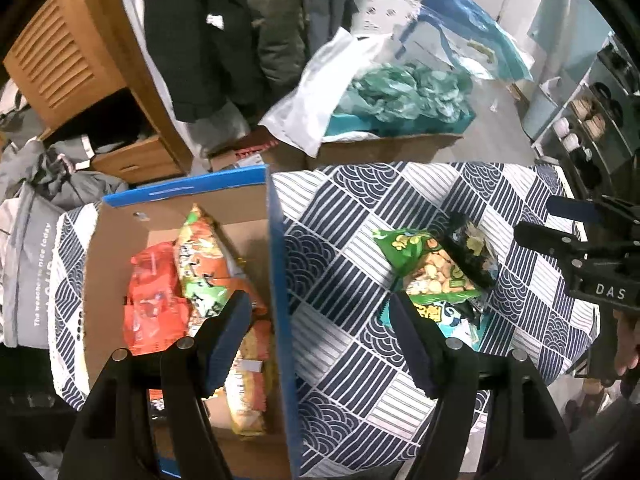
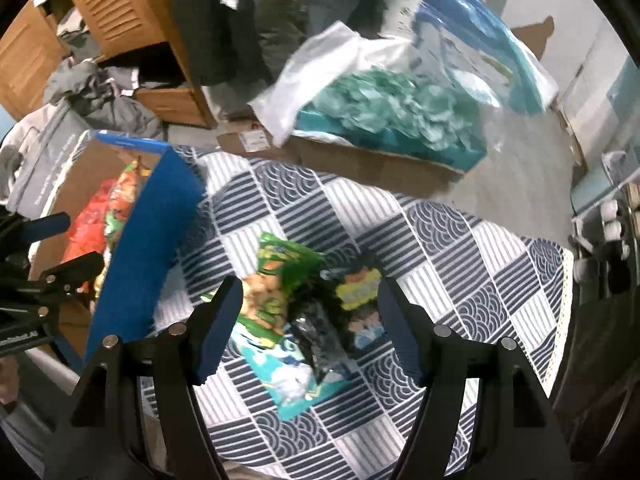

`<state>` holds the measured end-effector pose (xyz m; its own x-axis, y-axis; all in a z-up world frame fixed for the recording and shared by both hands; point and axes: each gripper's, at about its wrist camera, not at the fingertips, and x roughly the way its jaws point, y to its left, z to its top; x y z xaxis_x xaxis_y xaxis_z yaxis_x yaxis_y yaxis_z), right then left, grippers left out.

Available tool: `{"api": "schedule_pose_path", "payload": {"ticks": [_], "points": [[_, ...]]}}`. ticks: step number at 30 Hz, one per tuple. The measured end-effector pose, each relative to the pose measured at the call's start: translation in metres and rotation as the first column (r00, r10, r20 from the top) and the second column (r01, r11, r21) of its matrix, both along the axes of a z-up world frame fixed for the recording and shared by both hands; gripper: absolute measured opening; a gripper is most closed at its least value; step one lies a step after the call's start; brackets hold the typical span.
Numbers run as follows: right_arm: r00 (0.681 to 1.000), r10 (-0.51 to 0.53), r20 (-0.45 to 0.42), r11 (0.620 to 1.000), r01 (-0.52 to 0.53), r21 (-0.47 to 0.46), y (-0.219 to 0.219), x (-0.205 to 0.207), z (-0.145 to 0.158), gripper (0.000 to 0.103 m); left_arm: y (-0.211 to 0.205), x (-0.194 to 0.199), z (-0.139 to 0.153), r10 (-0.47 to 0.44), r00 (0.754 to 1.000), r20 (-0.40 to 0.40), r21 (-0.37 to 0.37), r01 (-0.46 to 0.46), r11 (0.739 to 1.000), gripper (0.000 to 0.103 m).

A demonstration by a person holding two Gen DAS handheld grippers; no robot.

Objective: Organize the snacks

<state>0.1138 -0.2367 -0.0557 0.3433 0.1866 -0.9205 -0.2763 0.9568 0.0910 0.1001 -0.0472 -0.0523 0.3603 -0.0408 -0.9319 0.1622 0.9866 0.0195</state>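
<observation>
The cardboard box (image 1: 176, 216), blue outside and brown inside, sits under and ahead of the left claw (image 1: 320, 332), whose jaws stand wide and hold nothing; its near wall rises between the two fingers. Orange and red snack packets (image 1: 154, 296) already lie packed in the box, probably so that like goes with like. Off to that claw's right, and directly ahead of the right claw (image 2: 310, 322), a small heap of loose packets waits on the cloth: a green biscuit bag (image 2: 276, 280), a dark packet (image 2: 344, 304) touching it, and a pale blue one (image 2: 292, 376) underneath. The right claw is also spread wide and empty, hovering with the heap framed between its fingers, which suggests it is lining up a pick.

All of this rests on a tablecloth (image 2: 460, 248) of navy-and-white squares. Beyond the table stand a wooden cabinet (image 1: 68, 52), hanging coats, and another carton (image 2: 384, 160) filled with teal bags.
</observation>
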Motion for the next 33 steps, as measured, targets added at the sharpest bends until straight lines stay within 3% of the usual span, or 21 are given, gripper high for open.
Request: {"api": "schedule_pose_path", "payload": {"ticks": [17,33], "points": [[0.996,0.002,-0.089,1.000,-0.003,-0.008,-0.042,0.021,-0.063,0.076,-0.044,0.027,-0.045,-0.017,0.993,-0.115,0.010,0.018,1.000,0.078],[0.976,0.099,-0.193,0.995,-0.097,0.018,-0.041,0.031,-0.119,0.076,-0.075,0.064,-0.087,0.021,0.971,-0.239,-0.090,-0.043,0.995,0.078]]}}
